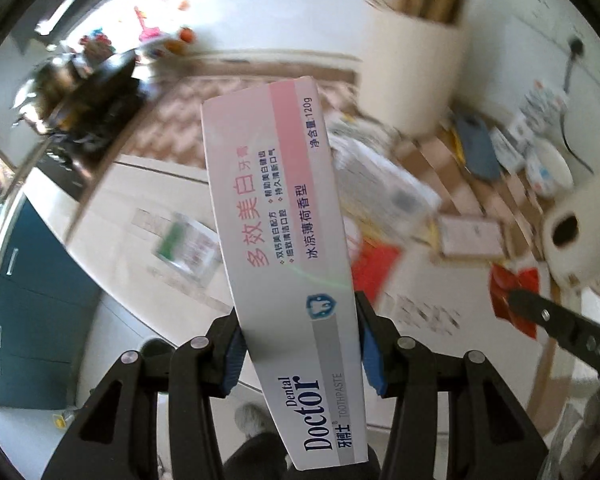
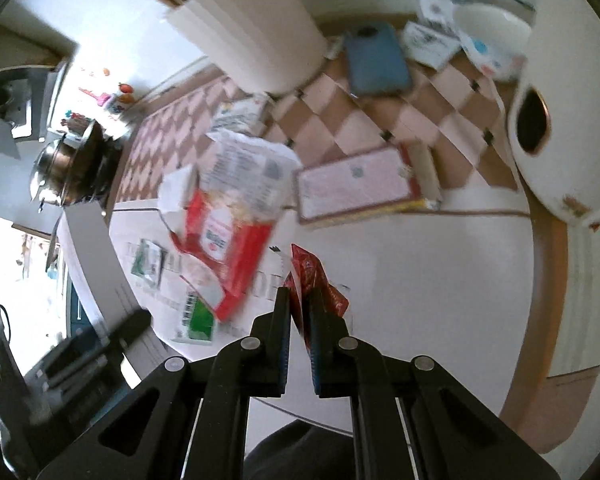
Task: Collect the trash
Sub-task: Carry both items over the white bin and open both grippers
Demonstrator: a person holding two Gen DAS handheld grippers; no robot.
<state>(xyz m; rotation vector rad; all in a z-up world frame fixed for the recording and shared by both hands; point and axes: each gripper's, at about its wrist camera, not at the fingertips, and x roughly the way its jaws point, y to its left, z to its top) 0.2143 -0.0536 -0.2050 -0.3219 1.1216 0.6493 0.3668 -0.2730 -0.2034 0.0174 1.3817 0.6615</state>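
Observation:
My left gripper [image 1: 298,320] is shut on a white and pink toothpaste box [image 1: 284,240] that stands up between the blue pads, held in the air above the table. My right gripper [image 2: 300,304] is shut on a crumpled red wrapper [image 2: 314,280], also lifted off the table; that wrapper shows in the left wrist view [image 1: 512,292] at the right gripper's tip. More trash lies on the white table [image 2: 420,280]: a red and white torn packet [image 2: 228,248], a small green sachet [image 2: 148,260] and a green-labelled scrap [image 2: 198,318].
A tall white bin [image 2: 256,28] stands on the checkered cloth [image 2: 380,128] at the back. Near it are a blue phone [image 2: 378,60], a pink booklet [image 2: 360,184], a toilet paper roll [image 2: 552,128] and a white bowl [image 2: 496,28]. A metal pot [image 2: 72,164] sits at the left.

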